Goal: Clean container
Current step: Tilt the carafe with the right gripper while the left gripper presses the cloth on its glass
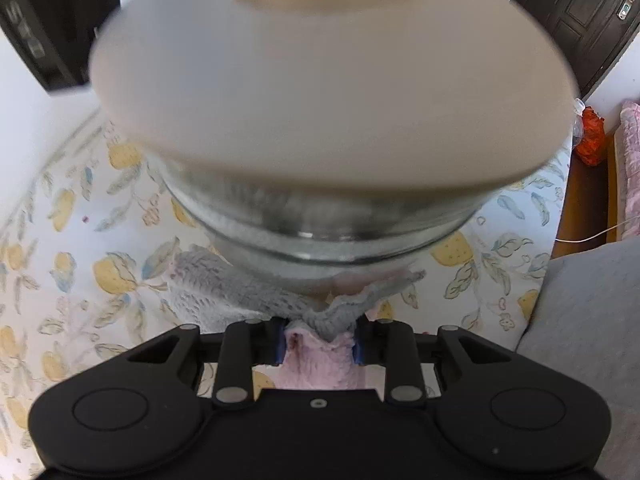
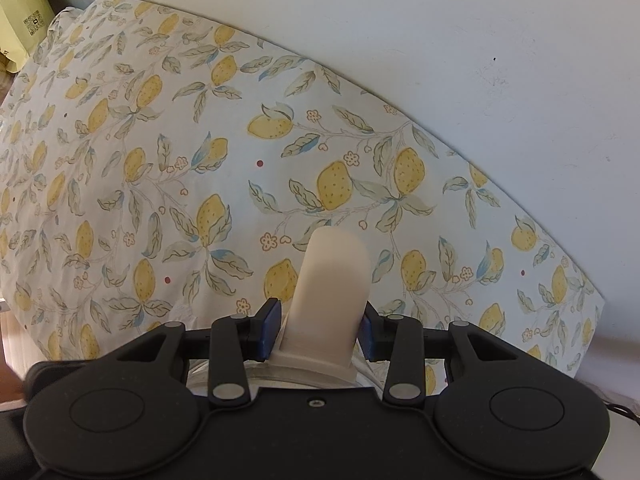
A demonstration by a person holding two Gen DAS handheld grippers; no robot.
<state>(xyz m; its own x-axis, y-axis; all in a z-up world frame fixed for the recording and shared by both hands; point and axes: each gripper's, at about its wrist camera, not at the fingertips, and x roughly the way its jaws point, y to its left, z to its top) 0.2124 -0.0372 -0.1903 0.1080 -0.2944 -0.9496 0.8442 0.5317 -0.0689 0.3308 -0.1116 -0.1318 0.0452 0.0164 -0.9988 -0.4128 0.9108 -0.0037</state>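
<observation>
A glass container [image 1: 320, 220] with a wide cream lid [image 1: 328, 92] fills the left wrist view, blurred and held above the lemon-print tablecloth [image 1: 80, 240]. My left gripper [image 1: 319, 344] is shut on a grey and pink cloth [image 1: 256, 292] that presses against the glass underside. My right gripper [image 2: 320, 328] is shut on the lid's cream knob handle [image 2: 328, 292], with the glass rim [image 2: 360, 378] just below the fingers.
A dark chair [image 1: 48, 32] and a dark door [image 1: 584, 20] stand behind the table. A grey cushion [image 1: 588, 340] lies at the right, with an orange bag [image 1: 592, 136] beyond. A white wall [image 2: 480, 60] borders the tablecloth [image 2: 160, 160].
</observation>
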